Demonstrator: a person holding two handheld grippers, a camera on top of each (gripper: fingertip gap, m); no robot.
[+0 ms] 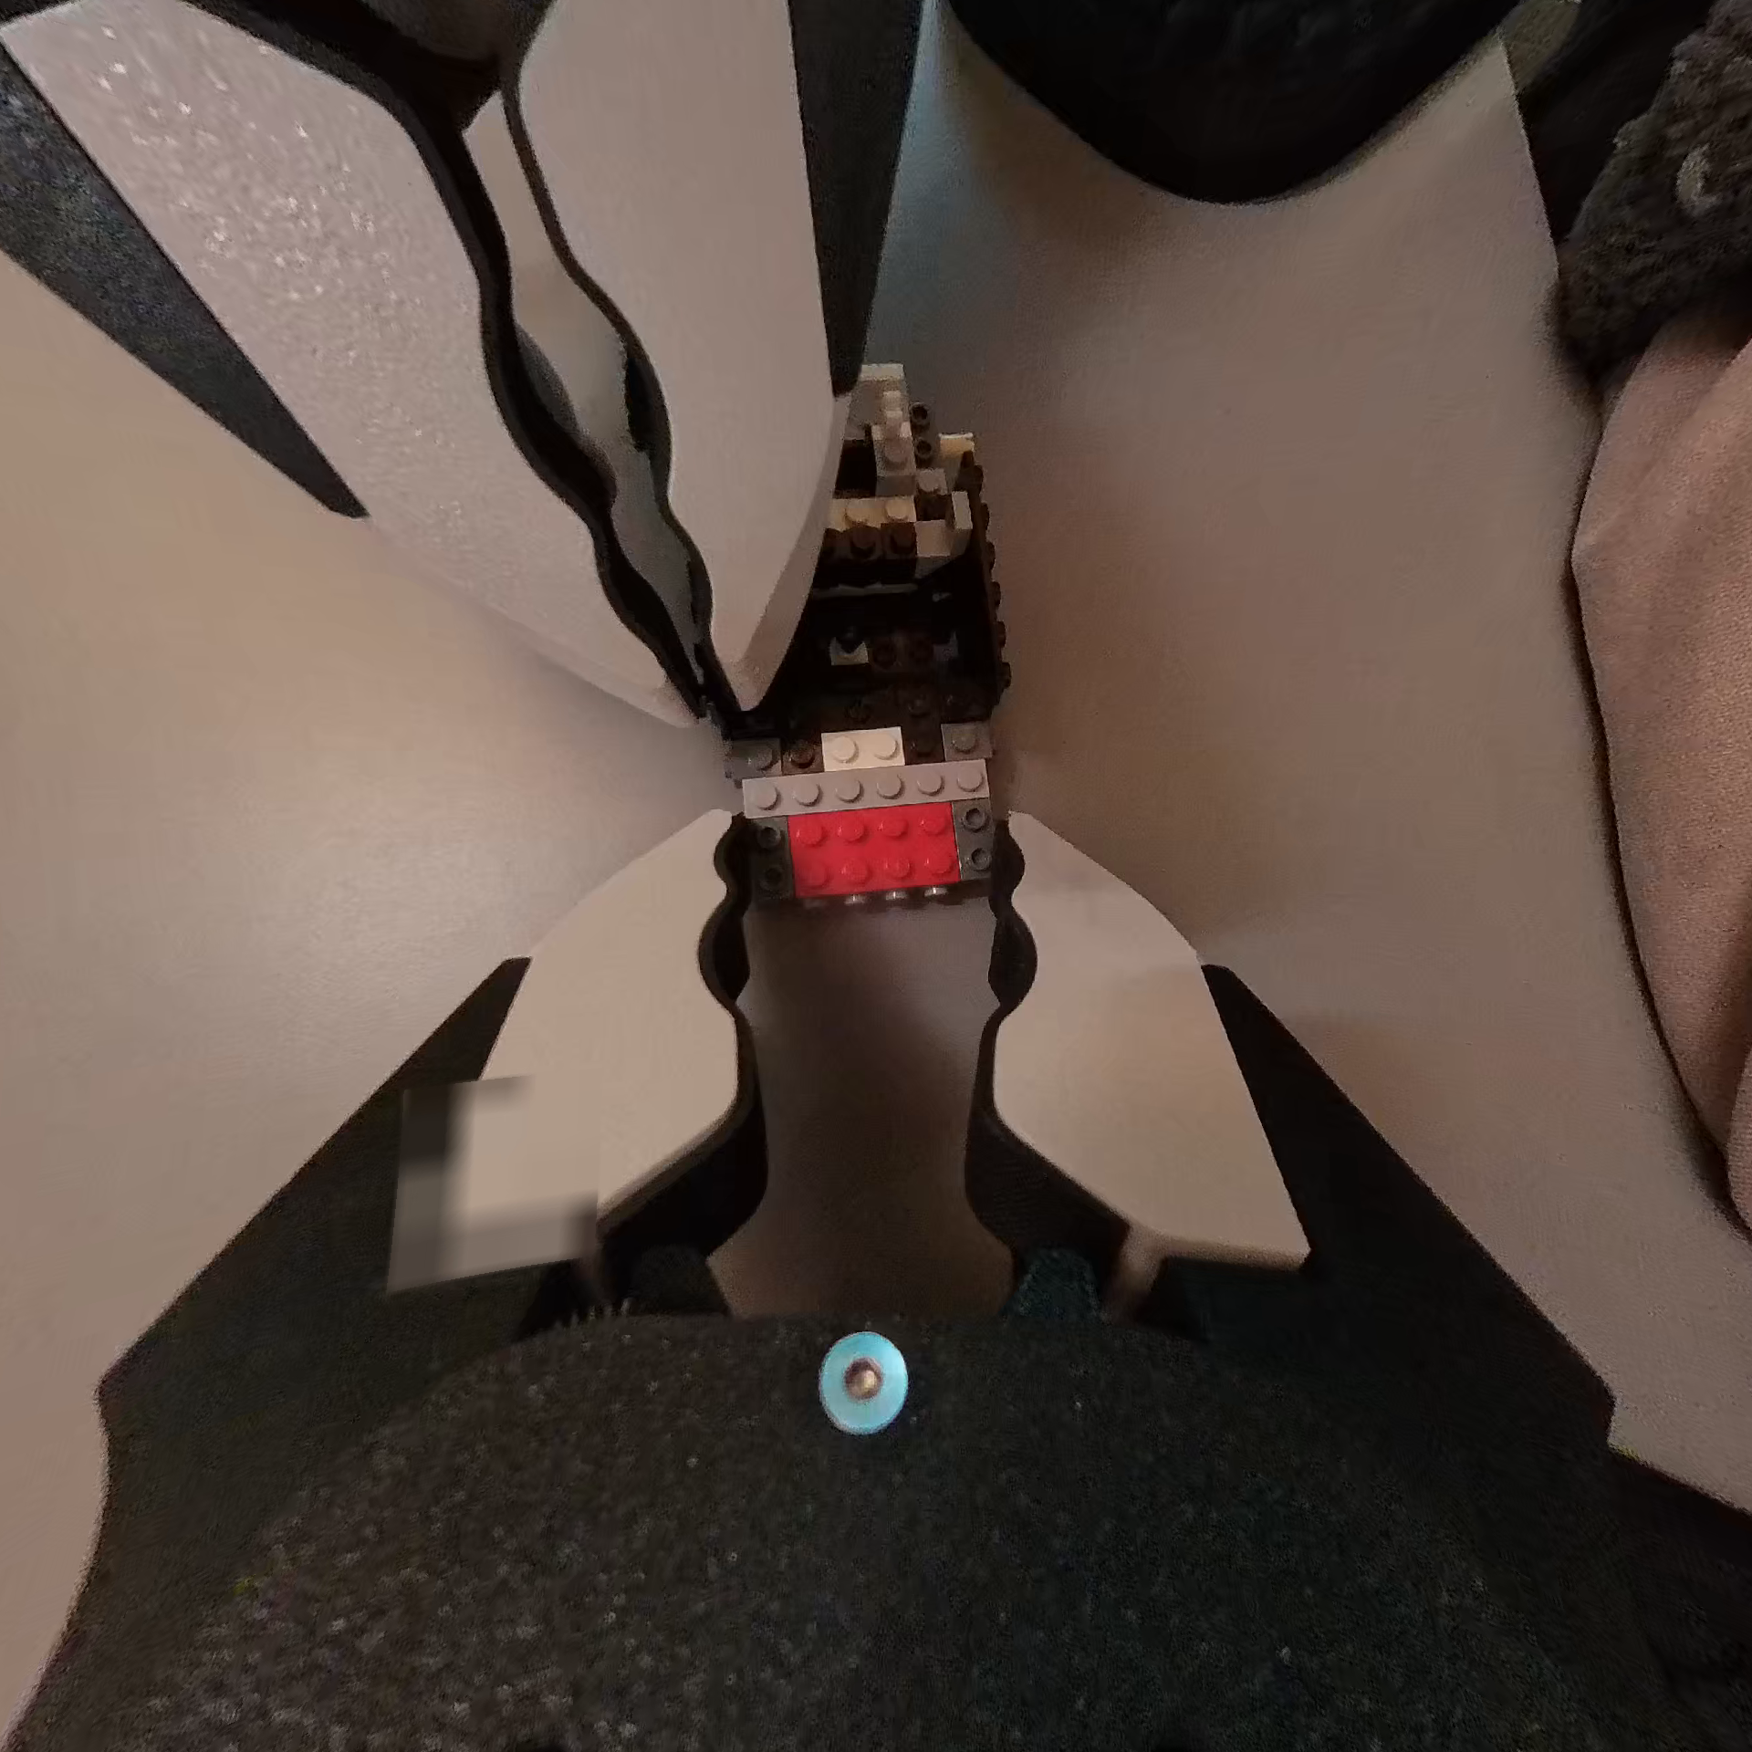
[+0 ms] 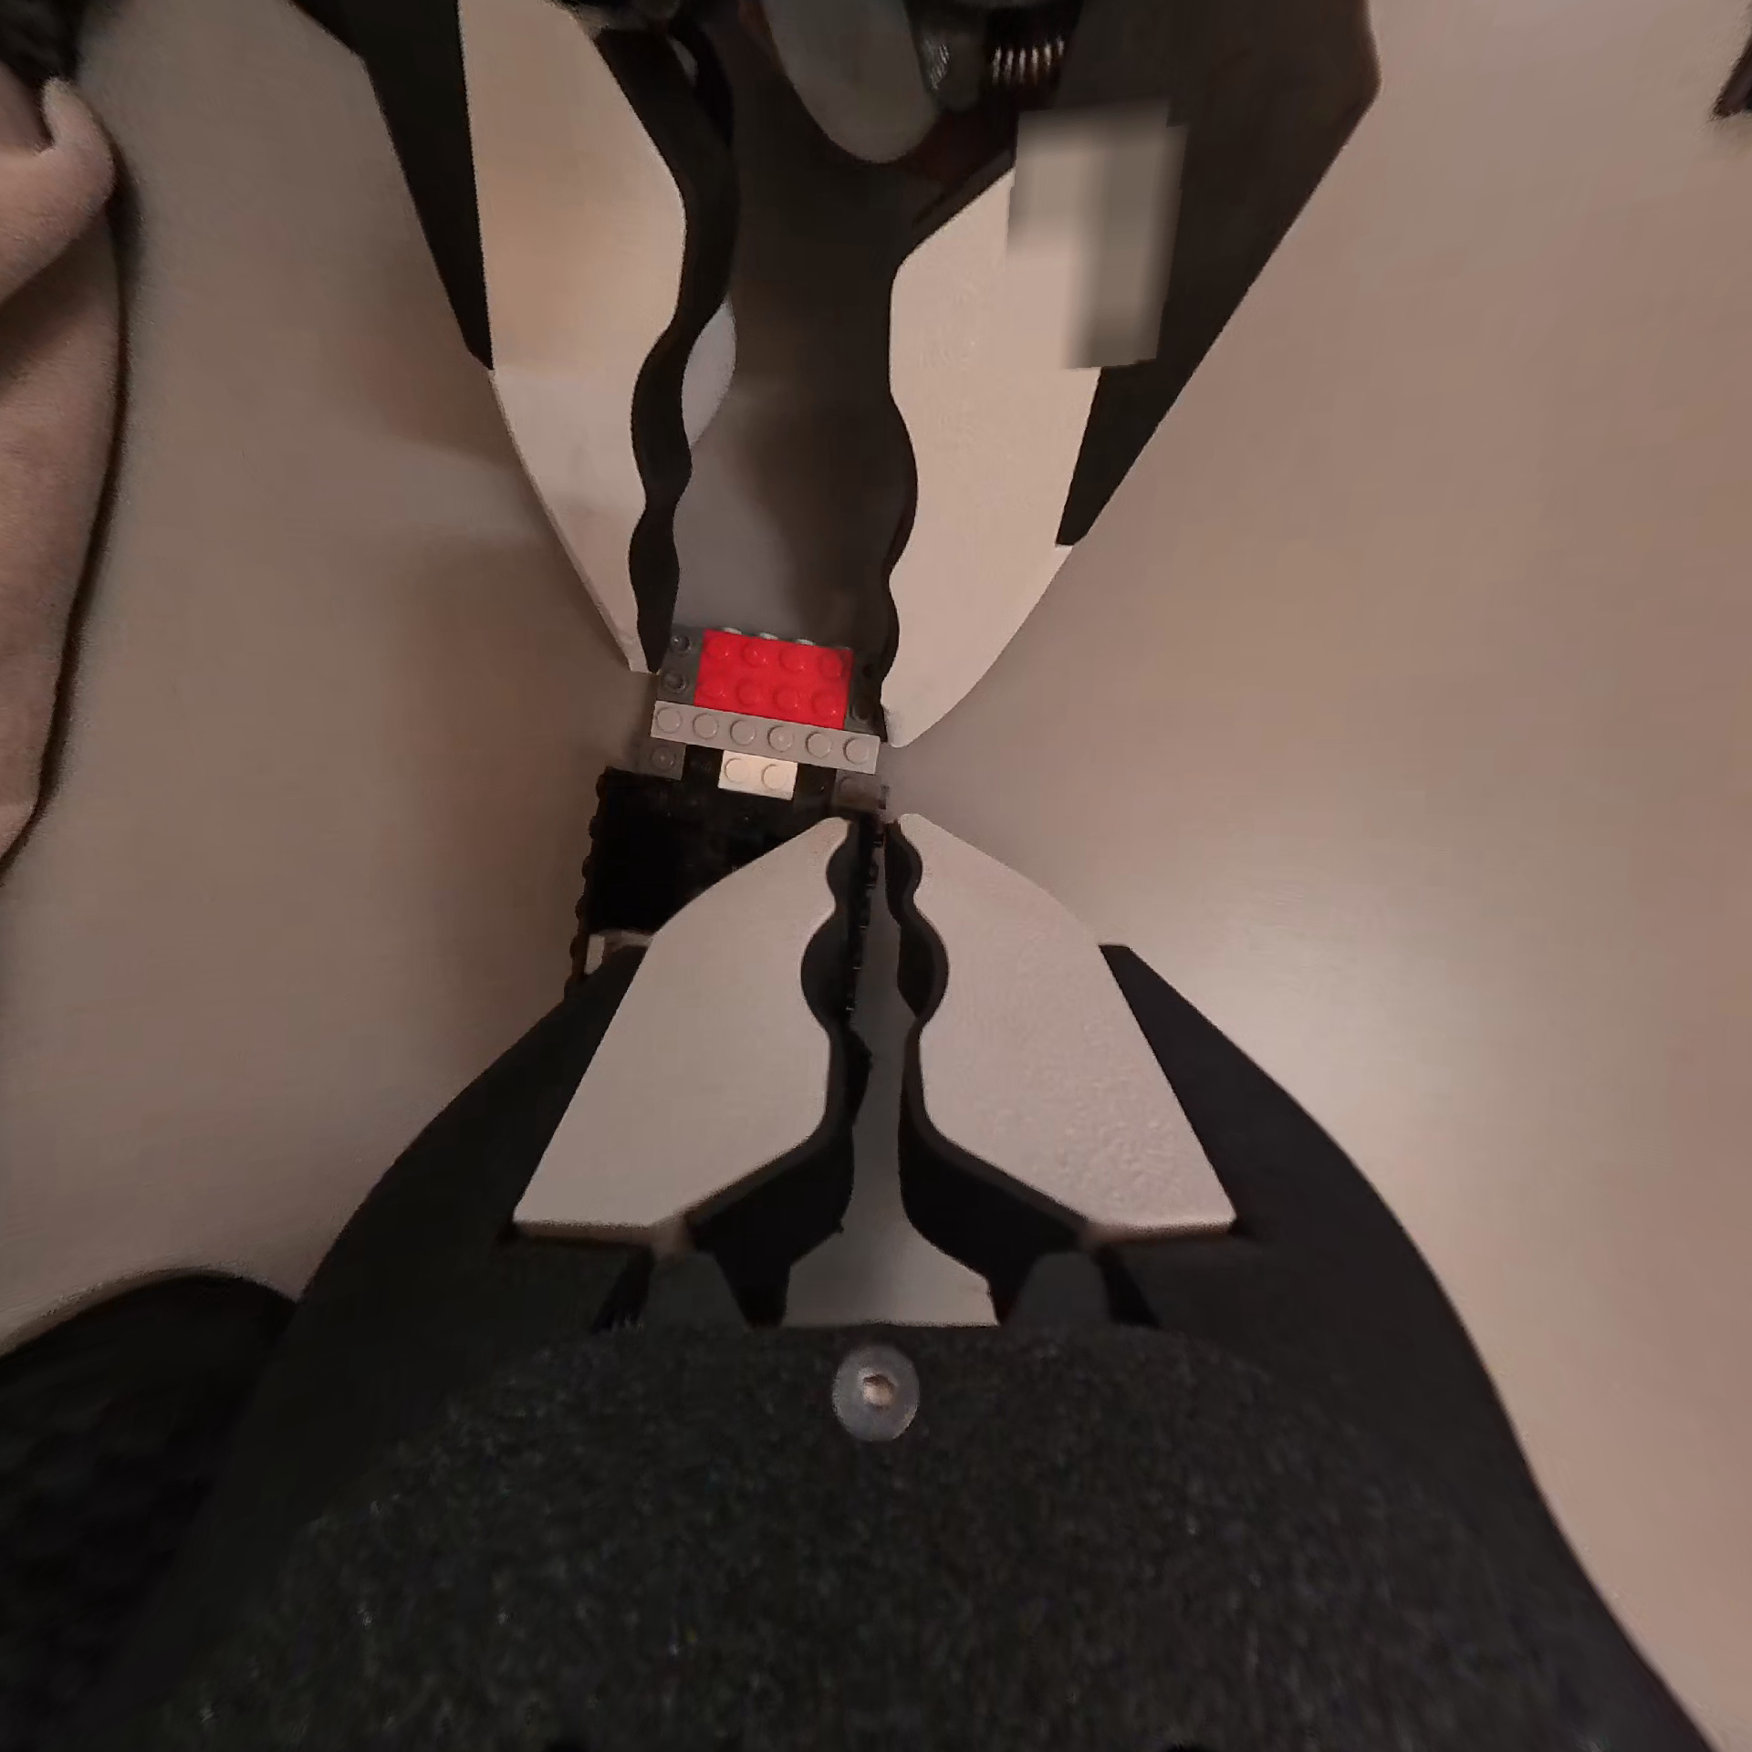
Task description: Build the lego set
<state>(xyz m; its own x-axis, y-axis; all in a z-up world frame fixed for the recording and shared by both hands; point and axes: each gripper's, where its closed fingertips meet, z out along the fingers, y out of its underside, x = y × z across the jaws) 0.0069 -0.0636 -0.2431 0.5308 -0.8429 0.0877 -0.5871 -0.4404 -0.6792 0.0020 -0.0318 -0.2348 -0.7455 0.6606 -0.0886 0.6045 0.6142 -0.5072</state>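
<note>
A: Where is the lego model (image 1: pixel 877 758) sitting?

B: On the pale tabletop (image 1: pixel 1280 664), right between the two tools. It is a mostly black build with a red brick (image 1: pixel 870 848) on the end nearest the left gripper (image 1: pixel 867 858), a long grey plate (image 1: pixel 865 790) across it just behind the red, and a small white plate (image 1: pixel 865 749) behind that. Farther back it rises in black, grey and cream steps.

A: What is the left gripper doing?

B: Its two fingers stand on either side of the red end, pads pressed against the model's flanks, so it is clamped on the model. In the right wrist view it comes in from the top, with the red brick (image 2: pixel 773 684) held between its tips.

A: And the right gripper (image 2: pixel 877 825)?

B: It reaches in from the opposite side. Its fingers are drawn nearly together, and a thin black studded wall (image 2: pixel 858 910) of the model runs up the narrow gap between them, so it is pinching that side wall. In the left wrist view its tips (image 1: pixel 725 697) meet the model's left rear corner, close to the grey plate.

A: Anything else around?

B: Beige cloth (image 1: pixel 1669 758) lies at the right edge of the left view, with something dark and fuzzy (image 1: pixel 1650 218) above it
</note>
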